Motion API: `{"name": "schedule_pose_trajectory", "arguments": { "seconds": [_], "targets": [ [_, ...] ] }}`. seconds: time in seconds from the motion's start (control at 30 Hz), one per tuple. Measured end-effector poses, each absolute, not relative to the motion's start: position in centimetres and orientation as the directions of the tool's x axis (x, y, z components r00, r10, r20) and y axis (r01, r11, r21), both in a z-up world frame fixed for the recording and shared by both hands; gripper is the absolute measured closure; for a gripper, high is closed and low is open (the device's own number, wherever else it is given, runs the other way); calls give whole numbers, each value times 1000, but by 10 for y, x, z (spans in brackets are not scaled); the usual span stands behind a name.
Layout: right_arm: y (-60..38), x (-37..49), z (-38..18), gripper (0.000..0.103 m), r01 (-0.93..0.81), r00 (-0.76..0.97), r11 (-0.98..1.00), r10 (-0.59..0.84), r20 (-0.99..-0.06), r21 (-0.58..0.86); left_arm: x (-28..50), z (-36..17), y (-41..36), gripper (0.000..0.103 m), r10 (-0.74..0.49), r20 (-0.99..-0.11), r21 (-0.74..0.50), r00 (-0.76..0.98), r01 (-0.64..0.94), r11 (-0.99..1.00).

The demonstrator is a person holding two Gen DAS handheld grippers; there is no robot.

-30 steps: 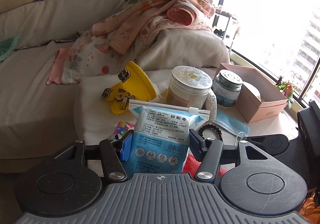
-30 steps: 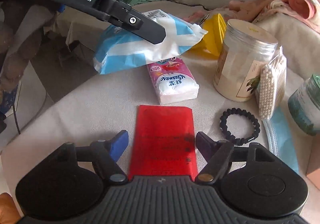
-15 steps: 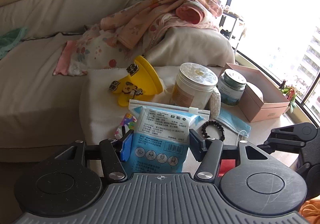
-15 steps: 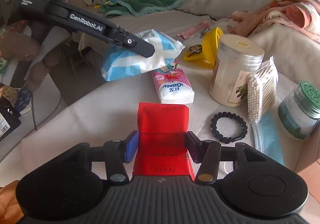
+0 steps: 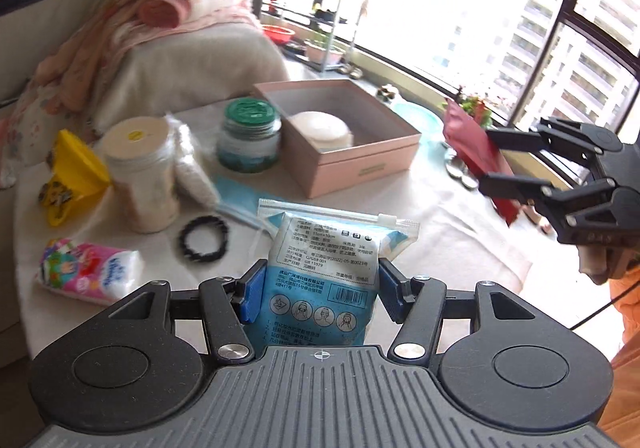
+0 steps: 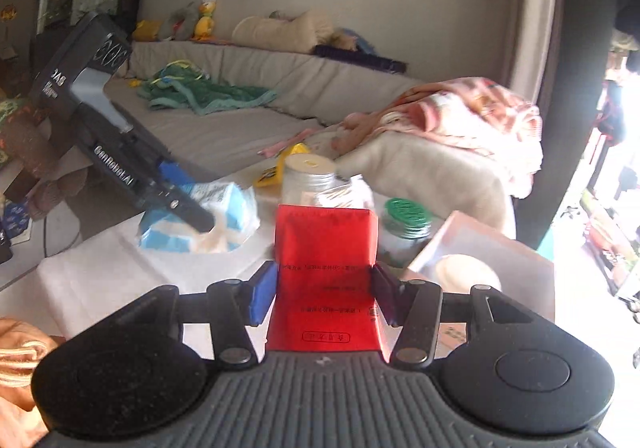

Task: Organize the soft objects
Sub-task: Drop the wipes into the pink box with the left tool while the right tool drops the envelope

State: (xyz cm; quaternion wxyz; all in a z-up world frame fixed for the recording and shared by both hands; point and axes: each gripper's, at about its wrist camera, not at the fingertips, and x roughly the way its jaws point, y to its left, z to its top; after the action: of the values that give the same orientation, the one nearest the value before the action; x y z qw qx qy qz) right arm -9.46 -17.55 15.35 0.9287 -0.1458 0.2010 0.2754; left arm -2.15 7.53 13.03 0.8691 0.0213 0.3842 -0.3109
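My left gripper (image 5: 318, 294) is shut on a blue-and-white zip pouch (image 5: 328, 272) and holds it above the table's near edge. The pouch also shows in the right wrist view (image 6: 200, 220), with the left gripper (image 6: 192, 214) on it. My right gripper (image 6: 324, 294) is shut on a red packet (image 6: 326, 260), lifted off the table. In the left wrist view the right gripper (image 5: 492, 160) holds the red packet (image 5: 472, 144) right of an open pink box (image 5: 344, 132). A pink tissue pack (image 5: 88, 272) lies on the table at the left.
On the white-covered table (image 5: 440, 232) stand a large pale jar (image 5: 140, 172), a green-lidded jar (image 5: 248, 136), a bag of cotton swabs (image 5: 192, 168), a yellow object (image 5: 72, 176), a black bracelet (image 5: 204, 240) and a blue face mask (image 5: 240, 204). Sofa and blankets lie behind.
My right gripper closed on the red packet and lifted it off the table toward the pink box. My left gripper swung right with the pouch, now facing the box and window.
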Motion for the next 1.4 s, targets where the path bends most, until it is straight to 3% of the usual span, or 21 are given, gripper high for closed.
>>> {"name": "schedule_pose_trajectory", "arguments": {
  "seconds": [0.23, 0.4, 0.5, 0.73, 0.83, 0.9, 1.17, 1.4],
  "targets": [
    [-257, -103, 190, 50, -332, 918, 933, 287, -274, -137, -16, 158, -10, 41, -589, -652, -150, 477, 681, 717],
    [-287, -78, 205, 50, -250, 949, 965, 228, -220, -79, 17, 177, -42, 41, -599, -589, -106, 542, 683, 723],
    [-304, -50, 215, 50, -226, 951, 974, 218, -220, -9, 60, 172, -57, 41, -608, -571, -163, 552, 650, 742],
    [-318, 44, 216, 50, -194, 933, 981, 191, -306, 19, 157, 123, -100, 39, -637, -541, -309, 548, 575, 757],
    [-310, 87, 202, 50, -197, 913, 980, 191, -361, 20, 200, 87, -113, 40, -603, -639, -335, 478, 533, 777],
    [-307, 116, 189, 50, -199, 888, 978, 207, -410, 63, 210, 75, -111, 41, -603, -647, -347, 468, 523, 778],
    [-289, 198, 129, 43, -180, 761, 959, 277, -587, 219, 169, 105, -53, 41, -632, -544, -309, 553, 568, 763],
    [-272, 209, 122, 43, -170, 744, 955, 285, -604, 242, 126, 103, 21, 41, -595, -545, -311, 590, 517, 797]
  ]
}}
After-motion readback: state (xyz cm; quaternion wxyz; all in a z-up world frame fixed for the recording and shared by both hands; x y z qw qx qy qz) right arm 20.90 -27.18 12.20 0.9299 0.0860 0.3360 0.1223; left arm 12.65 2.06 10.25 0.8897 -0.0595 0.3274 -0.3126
